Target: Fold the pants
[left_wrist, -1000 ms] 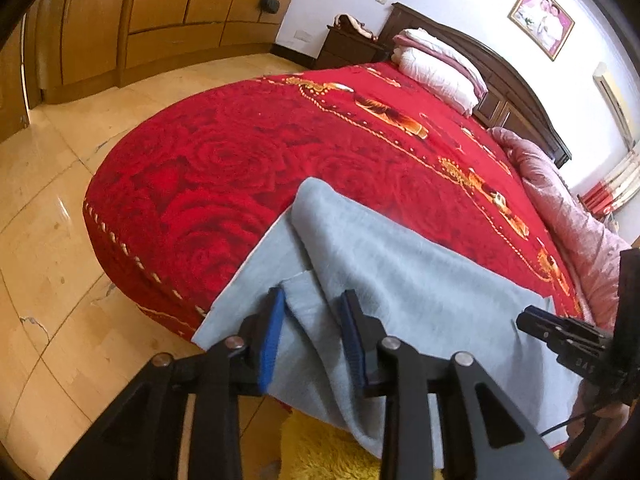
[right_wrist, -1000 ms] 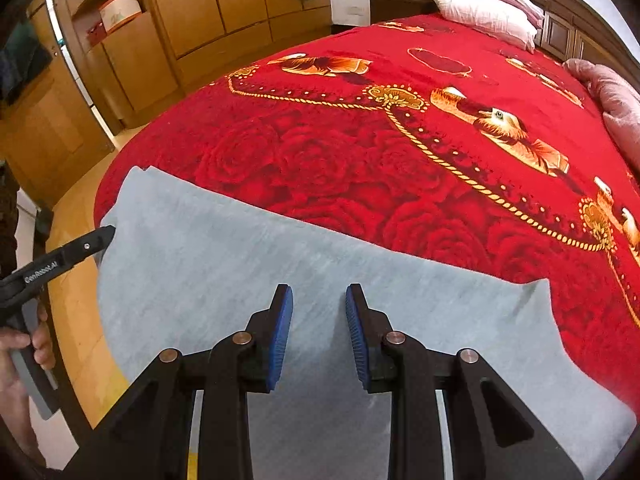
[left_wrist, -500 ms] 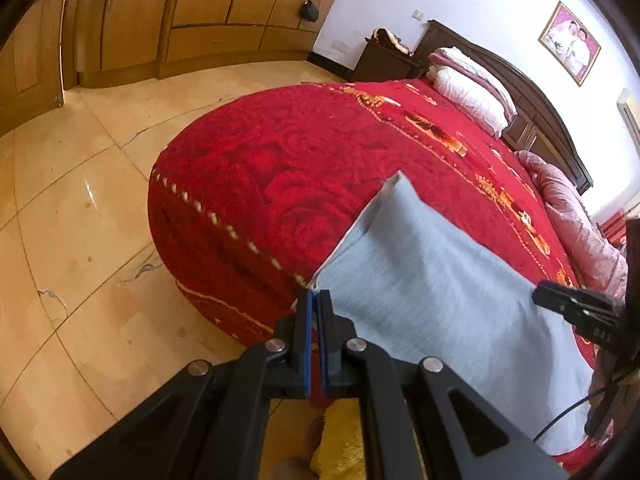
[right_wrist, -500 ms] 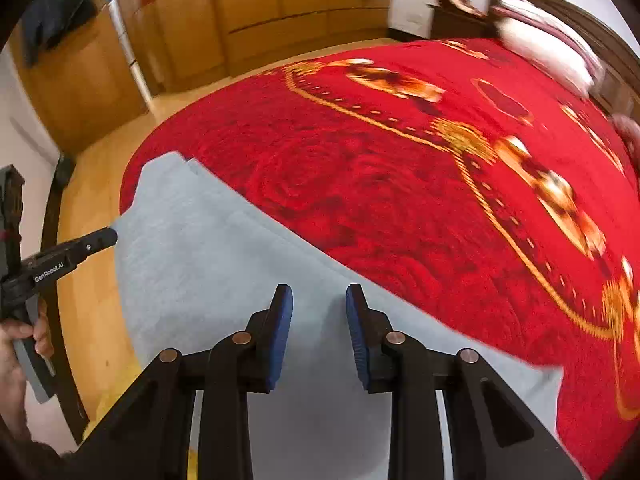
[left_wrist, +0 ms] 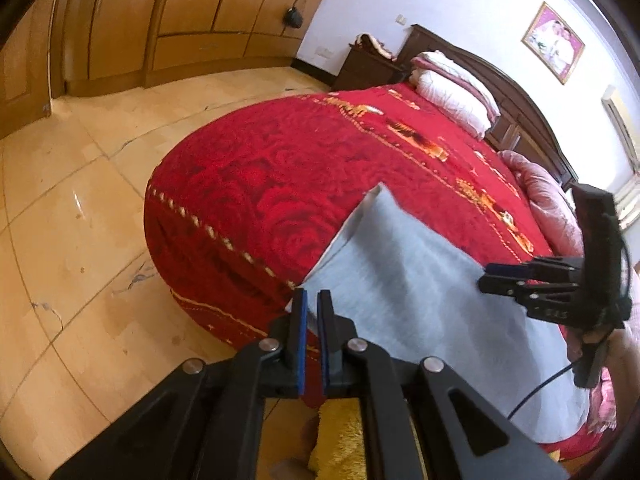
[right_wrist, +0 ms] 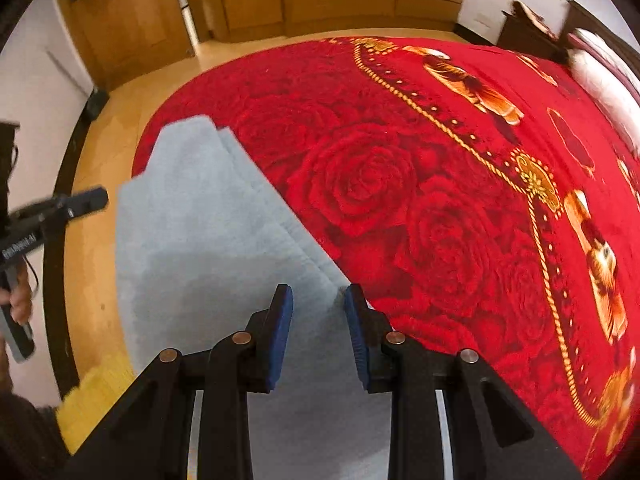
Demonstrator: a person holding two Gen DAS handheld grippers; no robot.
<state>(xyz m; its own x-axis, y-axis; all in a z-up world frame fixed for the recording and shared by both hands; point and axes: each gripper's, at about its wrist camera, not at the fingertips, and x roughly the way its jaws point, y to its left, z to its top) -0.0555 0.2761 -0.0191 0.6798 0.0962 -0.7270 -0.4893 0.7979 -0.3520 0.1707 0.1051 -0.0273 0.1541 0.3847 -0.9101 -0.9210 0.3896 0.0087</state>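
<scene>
Grey pants (left_wrist: 420, 300) lie flat along the near edge of a bed with a red rose cover (left_wrist: 300, 168). My left gripper (left_wrist: 312, 300) is shut at the pants' left end, where they hang over the bed's rounded corner; a sliver of grey cloth shows between its pads. In the right wrist view the same gripper (right_wrist: 102, 198) meets the left edge of the pants (right_wrist: 192, 240). My right gripper (right_wrist: 318, 300) hovers open over the pants near their far folded edge, with nothing pinched. The left wrist view shows it (left_wrist: 486, 277) above the cloth at the right.
Pillows (left_wrist: 456, 88) and a dark headboard (left_wrist: 500, 80) are at the bed's far end, and a pink quilt (left_wrist: 548, 200) lies along its right side. Tiled floor (left_wrist: 80, 220) and wooden wardrobes (left_wrist: 200, 12) lie to the left. A yellow rug (left_wrist: 344, 440) is below my left gripper.
My left gripper closed on the pants' end and slid left towards the bed's corner. My right gripper rolled and moved across the pants towards their far edge, still open.
</scene>
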